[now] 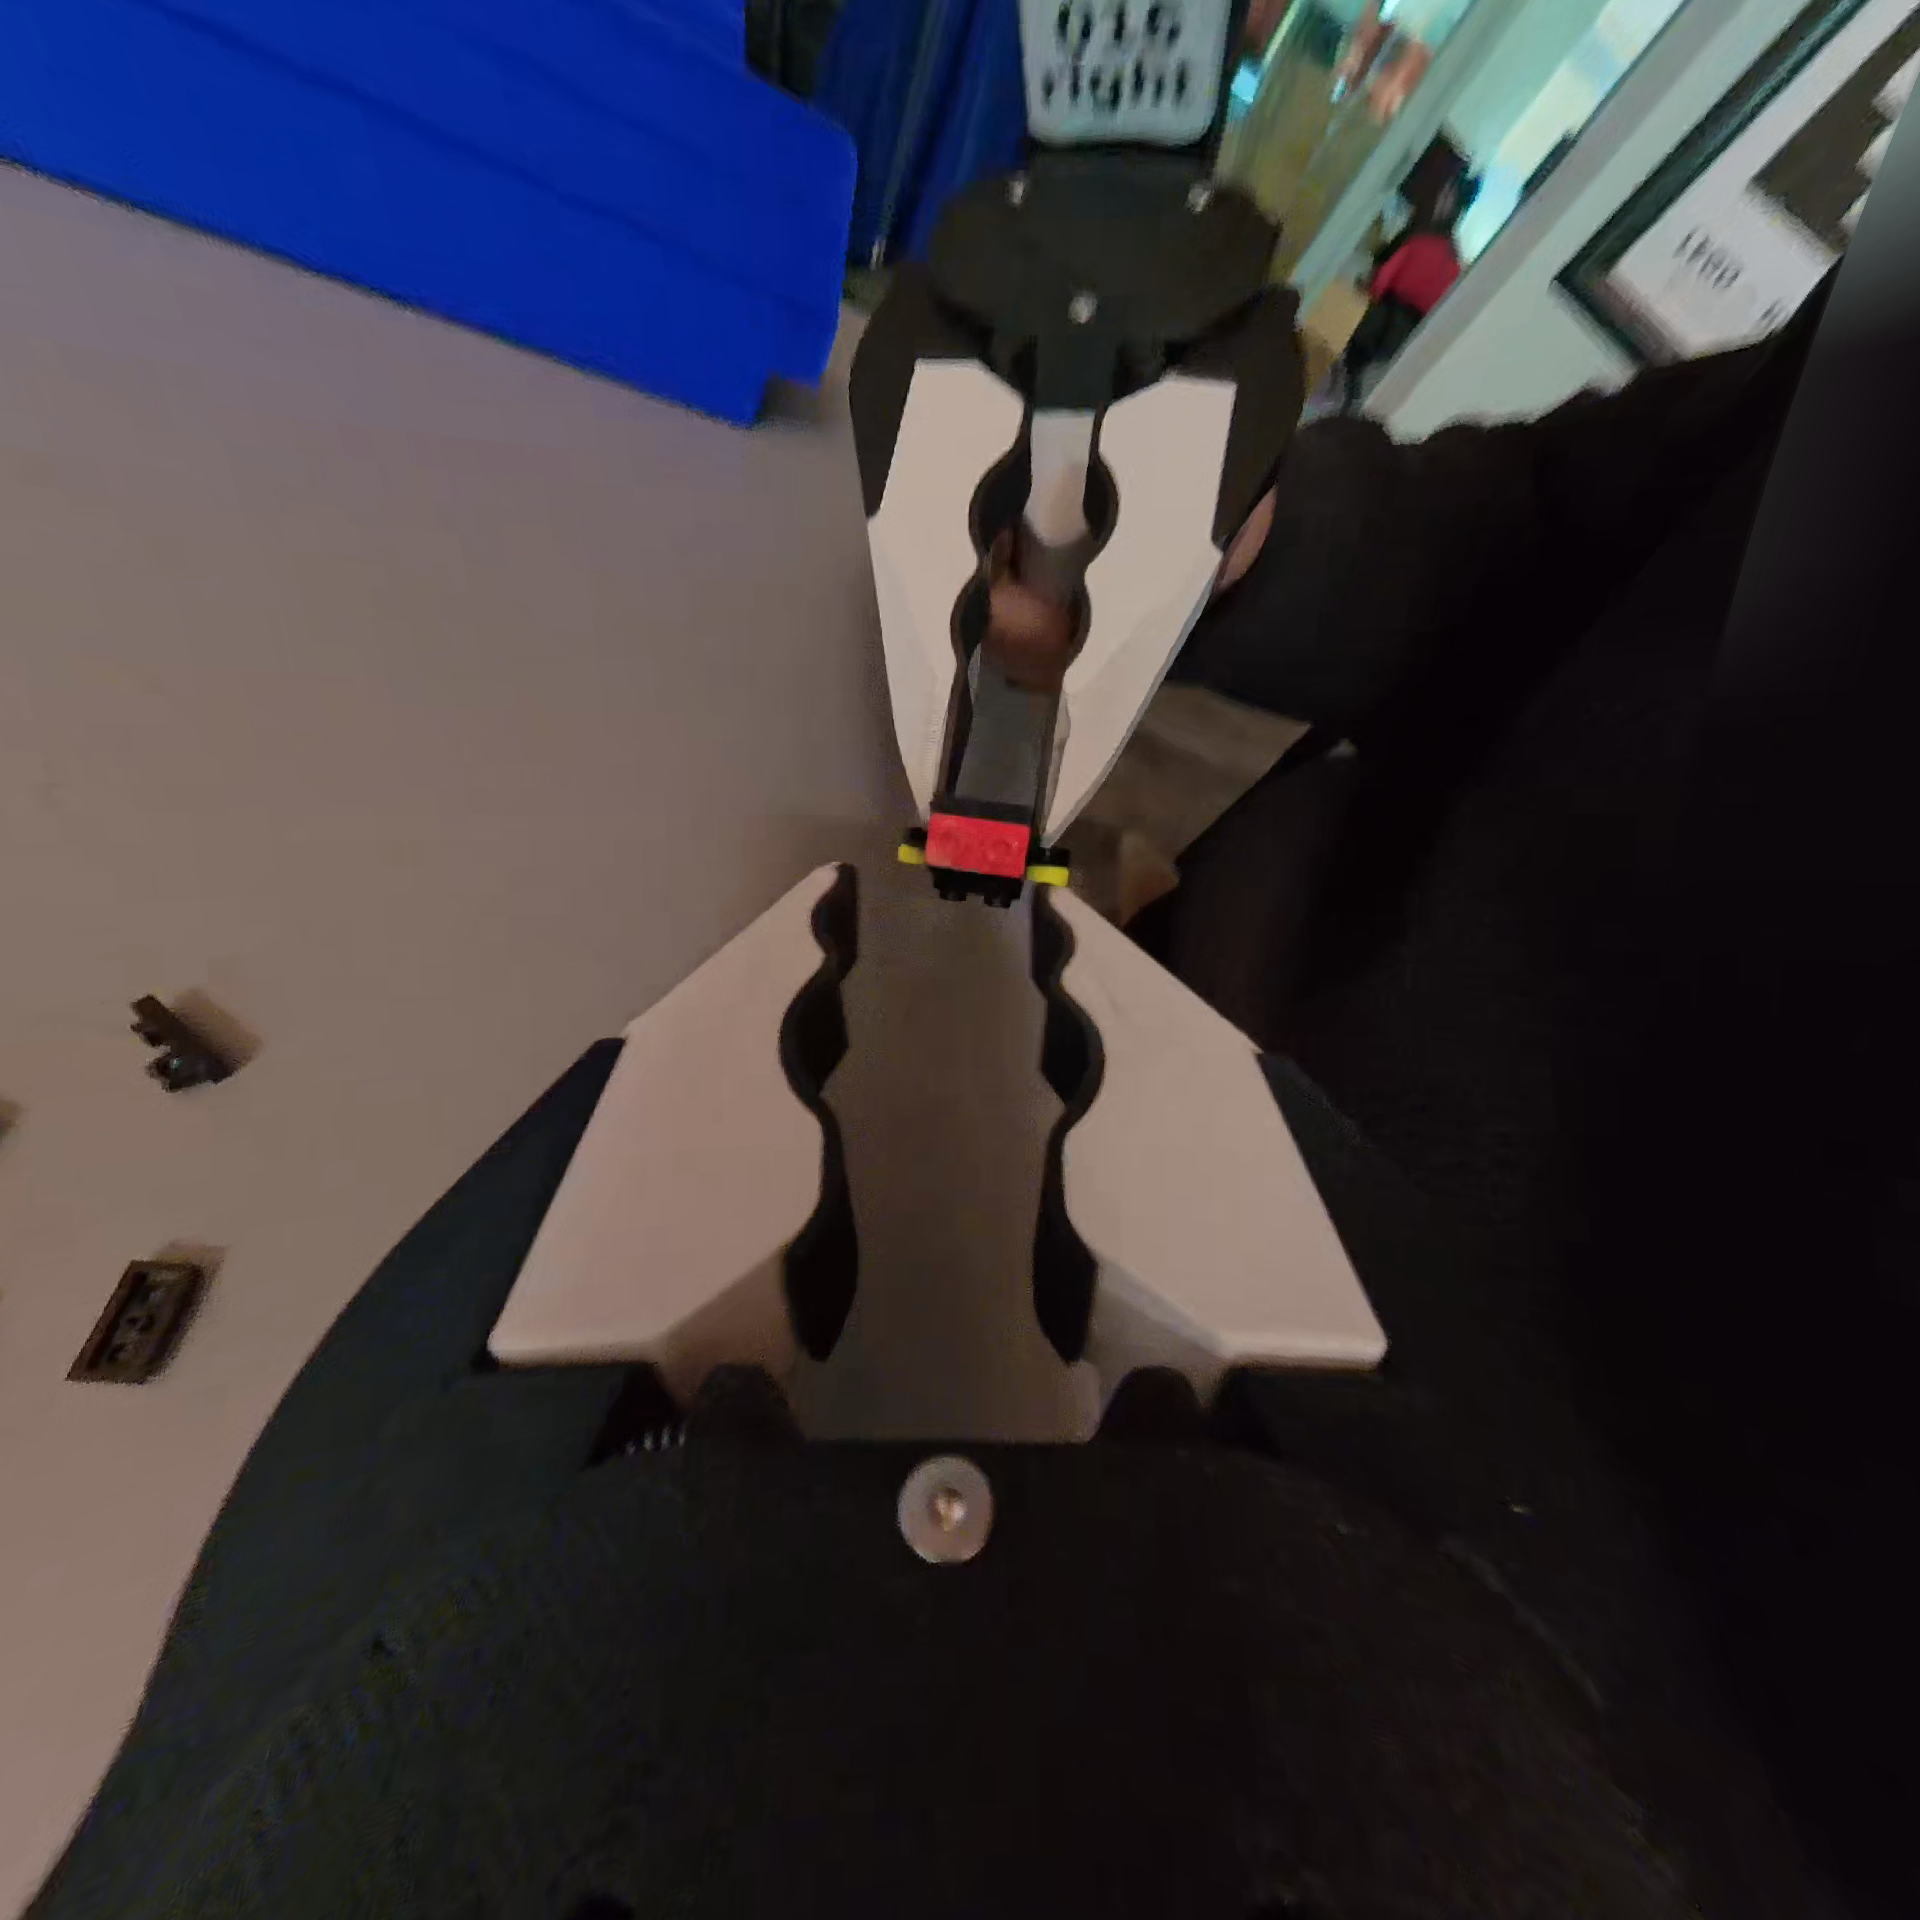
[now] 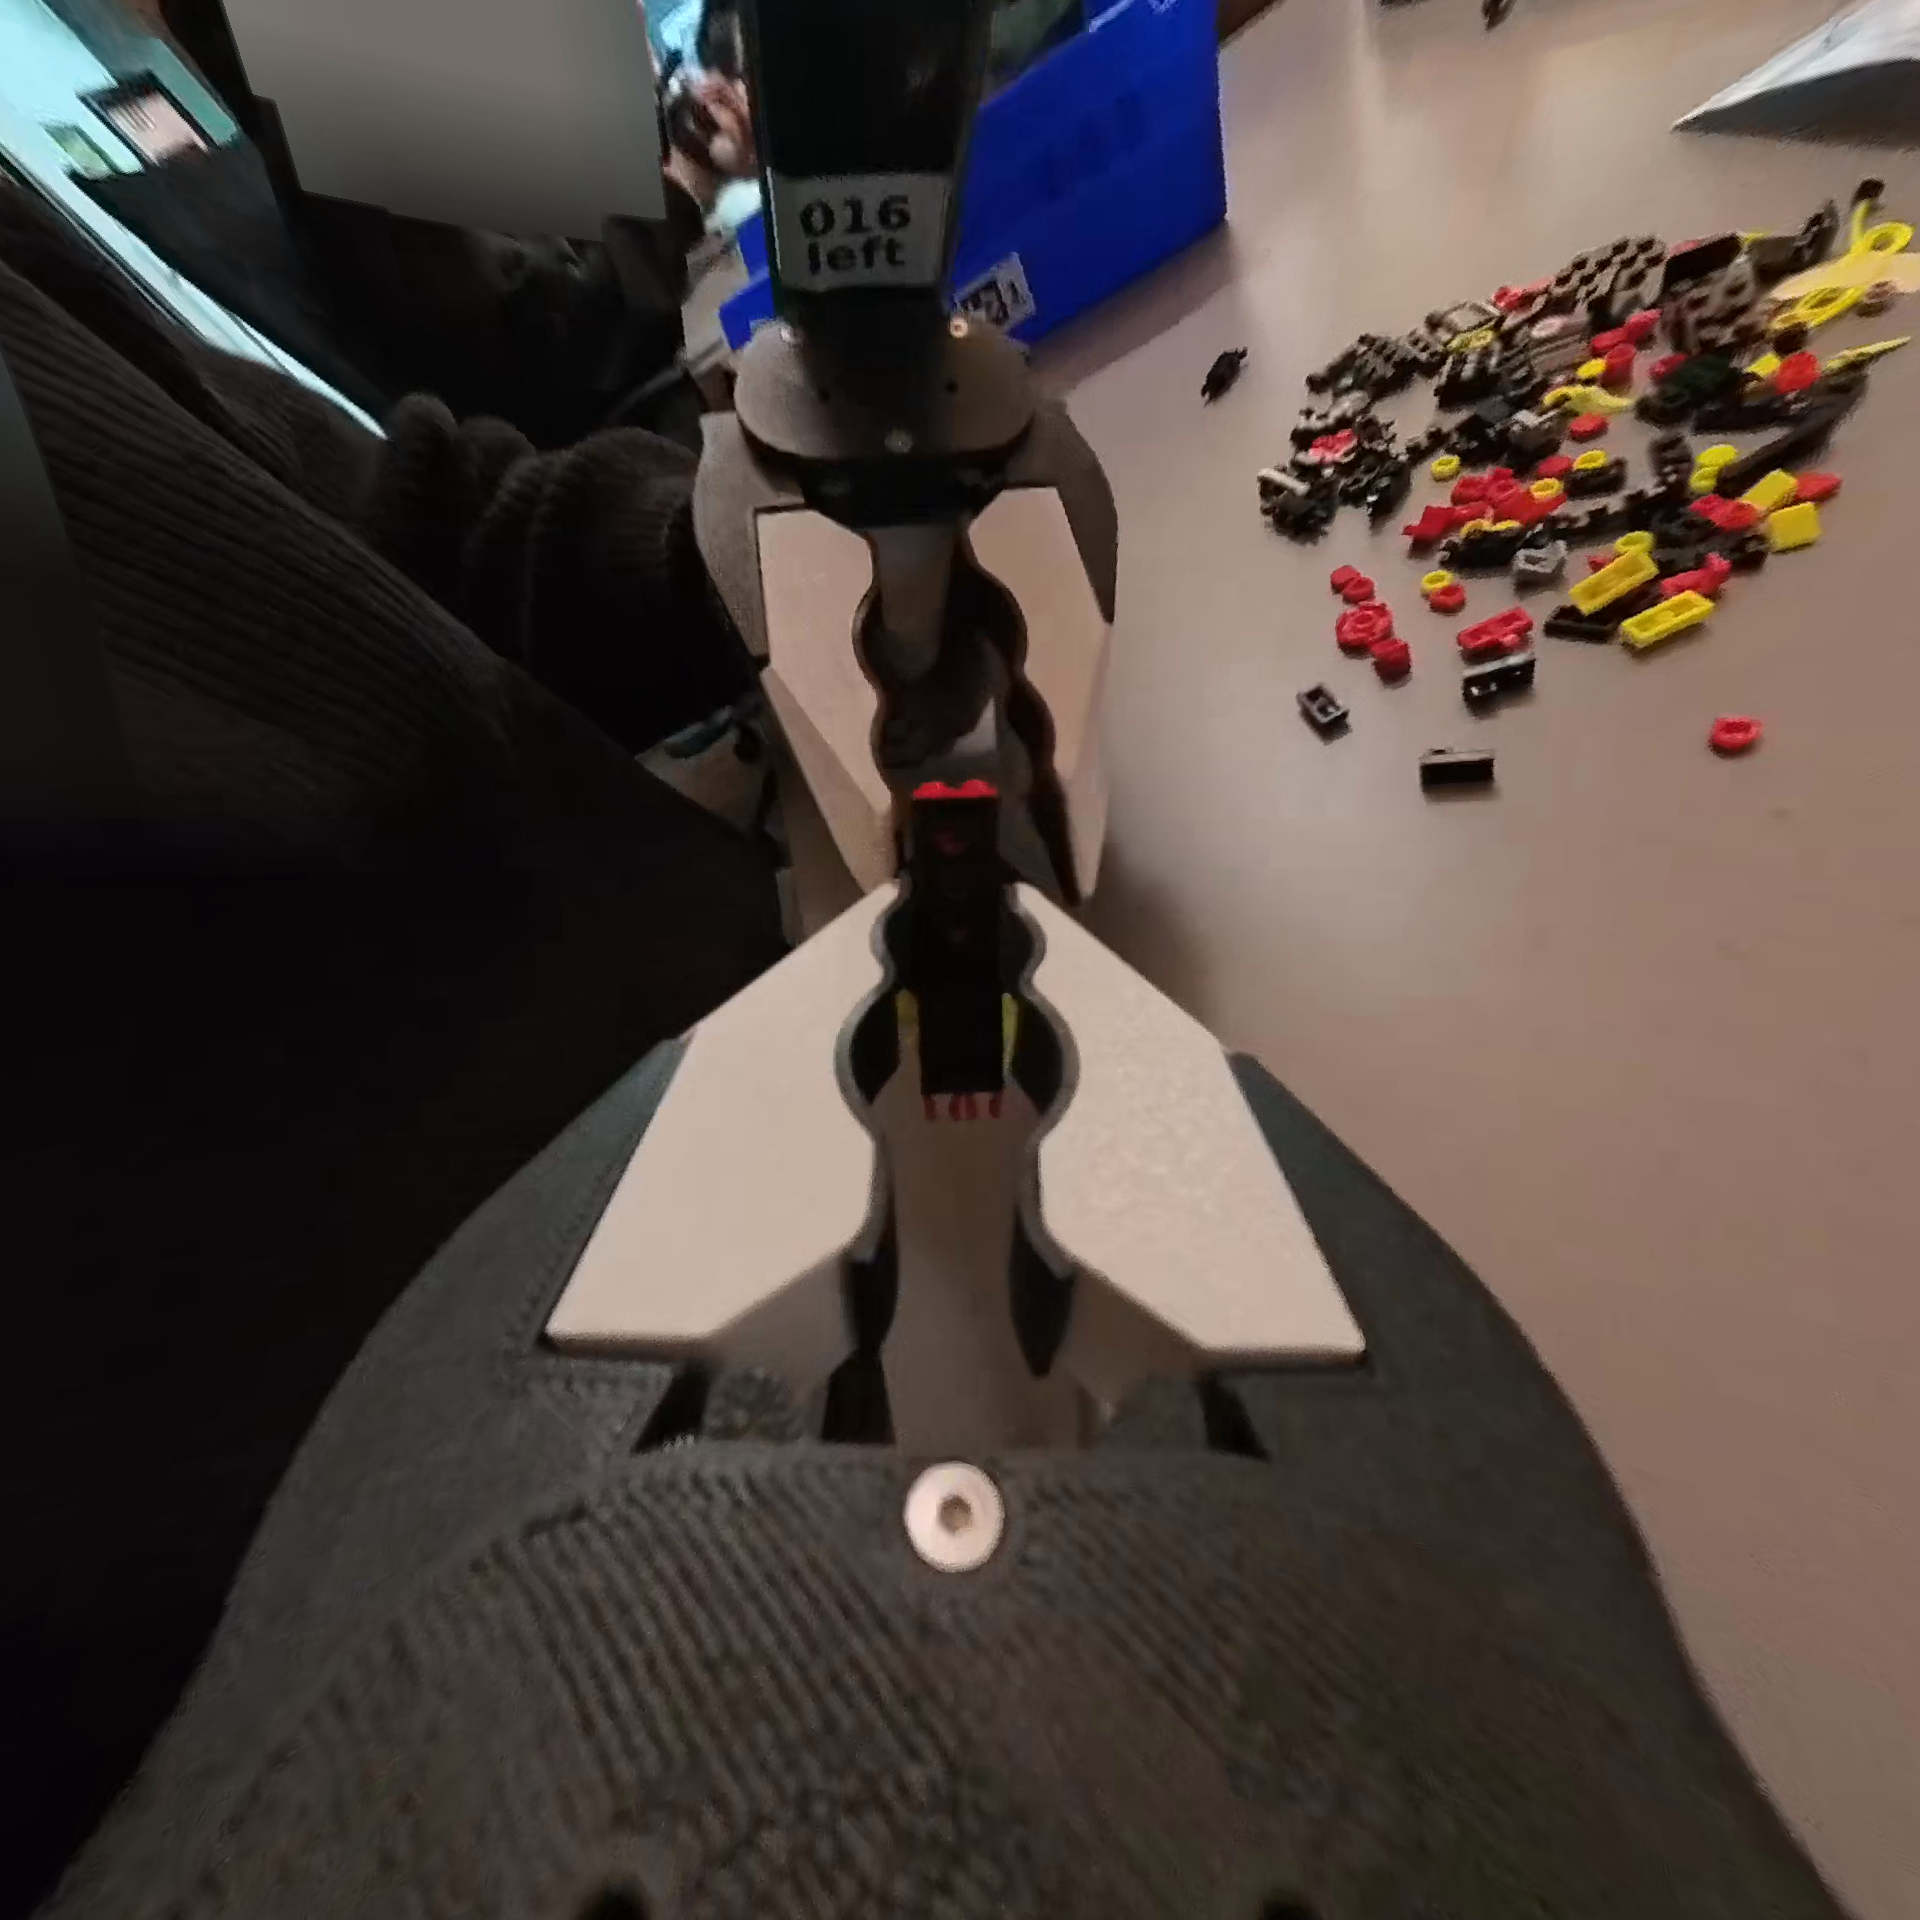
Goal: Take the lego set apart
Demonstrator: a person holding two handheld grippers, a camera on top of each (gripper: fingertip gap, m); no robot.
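Right hand-held gripper: enters from the bottom of the right wrist view, pointing toward frame centre. Fingers drawn in against a narrow black lego assembly, which is clamped between their tips. The assembly carries red at its far end and yellow bits at its sides.

Left hand-held gripper: enters from the bottom of the left wrist view, tips at frame centre. Fingers stand parted with a clear gap and hold nothing. In that view the assembly's red-faced end sits just beyond the tips, gripped by the opposing gripper that reaches down from the upper centre.

Pose: the two grippers face each other nose to nose, tips nearly meeting over the edge of the tabletop.

Loose lego pieces: a black, red and yellow scatter on the tabletop, upper right of the right wrist view.

Two dark lego pieces: lower left of the left wrist view, on the tabletop, apart from each other.

Blue bin: upper left of the left wrist view.

Dark knitted sleeve: left side of the right wrist view.
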